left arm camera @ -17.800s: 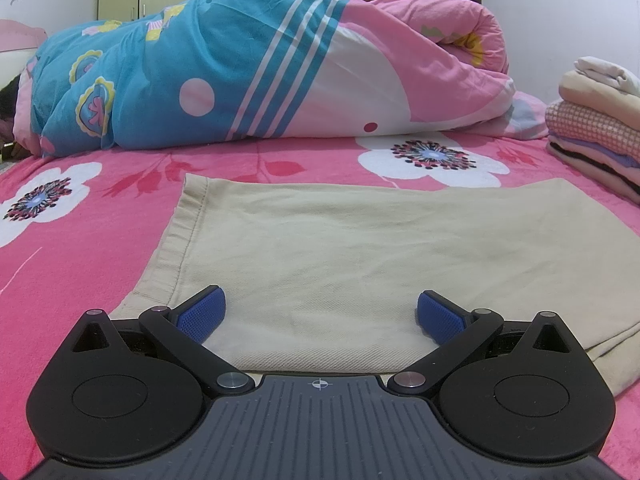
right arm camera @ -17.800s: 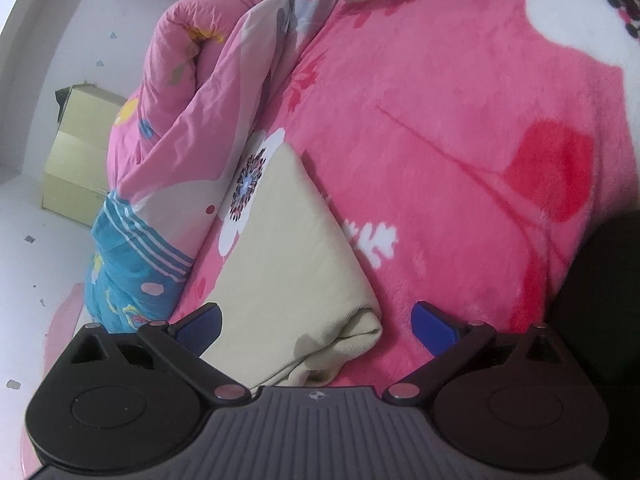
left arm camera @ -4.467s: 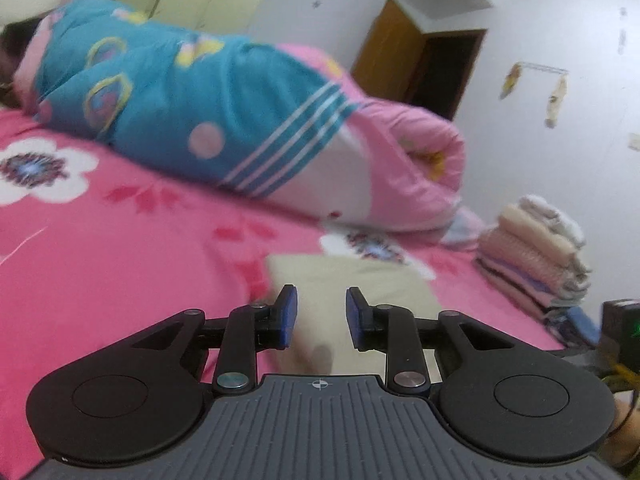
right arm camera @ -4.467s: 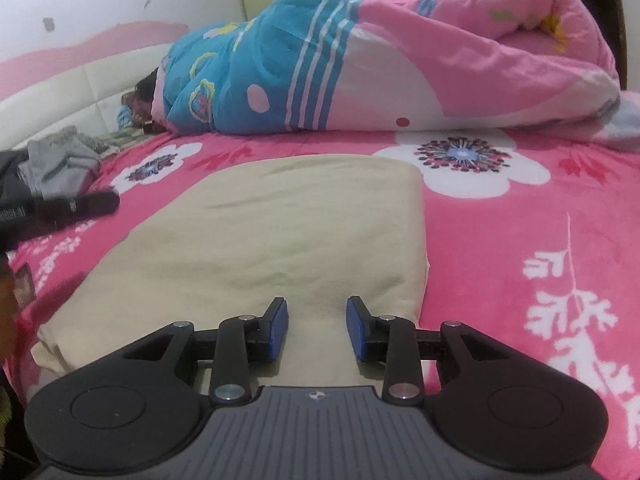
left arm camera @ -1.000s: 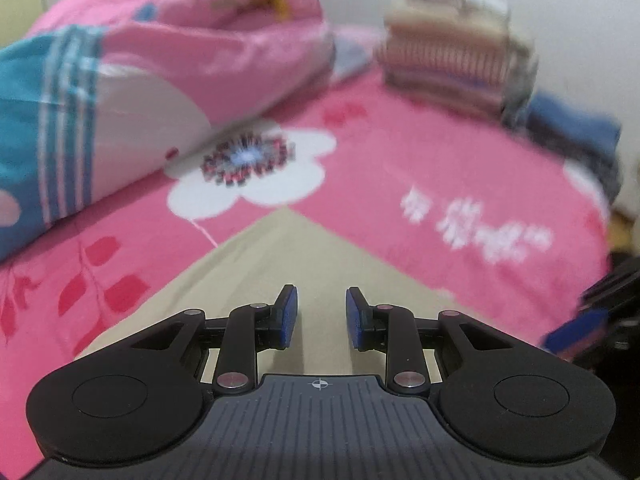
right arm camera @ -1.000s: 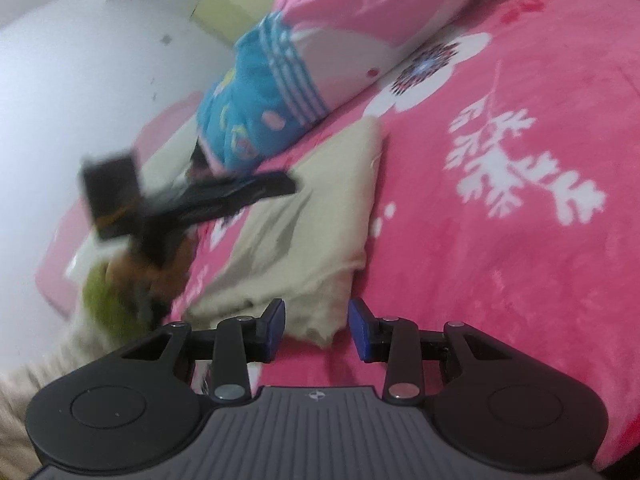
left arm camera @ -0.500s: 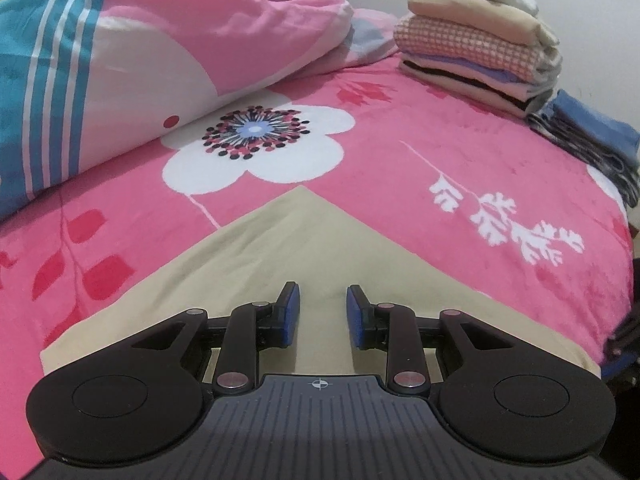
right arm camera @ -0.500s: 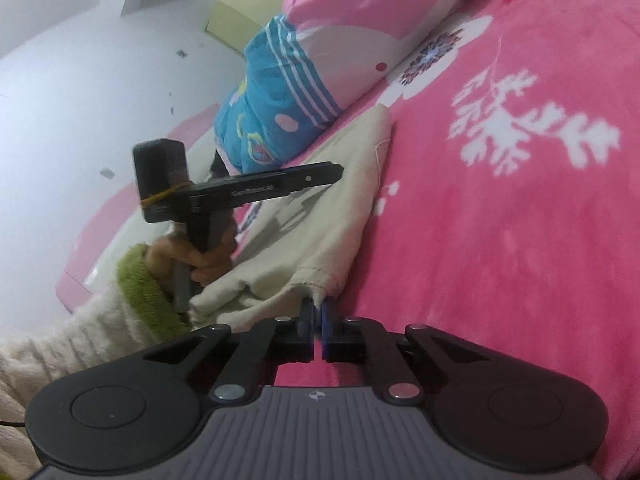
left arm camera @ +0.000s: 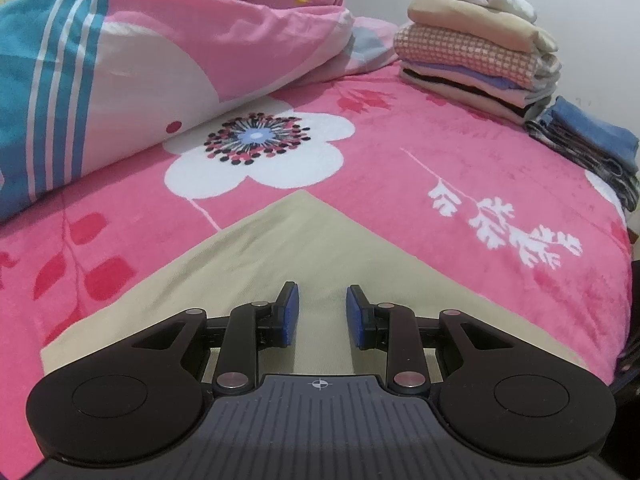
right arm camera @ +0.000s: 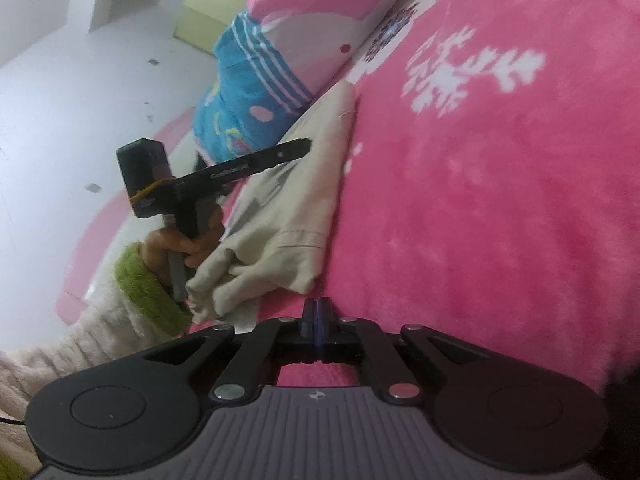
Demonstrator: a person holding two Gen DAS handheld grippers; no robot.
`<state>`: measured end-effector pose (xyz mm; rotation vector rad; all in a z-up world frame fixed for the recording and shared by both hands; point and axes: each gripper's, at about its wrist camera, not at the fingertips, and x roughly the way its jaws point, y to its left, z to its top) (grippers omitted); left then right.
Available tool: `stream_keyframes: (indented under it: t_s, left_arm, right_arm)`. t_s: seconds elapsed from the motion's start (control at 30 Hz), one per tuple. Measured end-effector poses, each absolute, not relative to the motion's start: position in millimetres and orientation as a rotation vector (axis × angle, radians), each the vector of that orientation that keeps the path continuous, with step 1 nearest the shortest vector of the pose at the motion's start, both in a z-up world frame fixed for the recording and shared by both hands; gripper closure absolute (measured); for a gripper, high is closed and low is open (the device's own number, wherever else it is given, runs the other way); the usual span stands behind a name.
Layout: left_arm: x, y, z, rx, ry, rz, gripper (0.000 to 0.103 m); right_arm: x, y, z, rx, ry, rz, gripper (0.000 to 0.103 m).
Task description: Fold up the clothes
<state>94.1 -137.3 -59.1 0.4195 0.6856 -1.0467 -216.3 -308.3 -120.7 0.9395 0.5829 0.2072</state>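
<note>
**Right fingers snap shut at the garment's corner**

Now the right gripper (right arm camera: 318,322) has its fingers pressed fully together, where a second ago they stood apart with the beige garment's (right arm camera: 288,216) bunched corner just ahead of them. In the right wrist view the cloth's edge lies just beyond and left of the fingertips; whether any fabric is pinched between them cannot be told, as no cloth shows in the seam. The left gripper (left arm camera: 322,316) keeps a narrow gap between its blue pads (left arm camera: 289,318), holding nothing, poised over the flat beige panel that spreads ahead of its fingers on the pink floral bed (left arm camera: 460,152). A stack of folded clothes (left arm camera: 476,48) sits far beyond, to the right. Probably the closing was meant to take the corner for the next fold; if it missed, another grasp is needed.
</note>
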Motion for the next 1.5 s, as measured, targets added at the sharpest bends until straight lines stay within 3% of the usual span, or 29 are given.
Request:
stream_keyframes:
  t_s: [0.33, 0.7, 1.07, 1.17, 1.23, 1.5]
  left_arm:
    - [56, -62, -8, 0.214, 0.606, -0.991, 0.075]
    - [-21, 37, -6, -0.017, 0.484, -0.888, 0.075]
    - [-59, 34, -46, 0.117, 0.43, -0.889, 0.068]
    - [-64, 24, -53, 0.199, 0.386, -0.882, 0.067]
    - [-68, 19, -57, 0.254, 0.357, -0.878, 0.065]
    - [-75, 2, -69, 0.401, 0.3, -0.852, 0.063]
  right_arm:
    - [-211, -292, -61, 0.702, 0.488, 0.16, 0.102]
    - [-169, -241, -64, 0.484, 0.596, 0.115, 0.102]
    - [-173, -196, -61, 0.441, 0.628, 0.18, 0.1]
    - [-169, -194, -70, 0.495, 0.64, 0.169, 0.096]
    - [-165, -198, -77, 0.554, 0.635, 0.153, 0.089]
    - [-153, -191, -83, 0.575, 0.573, 0.172, 0.088]
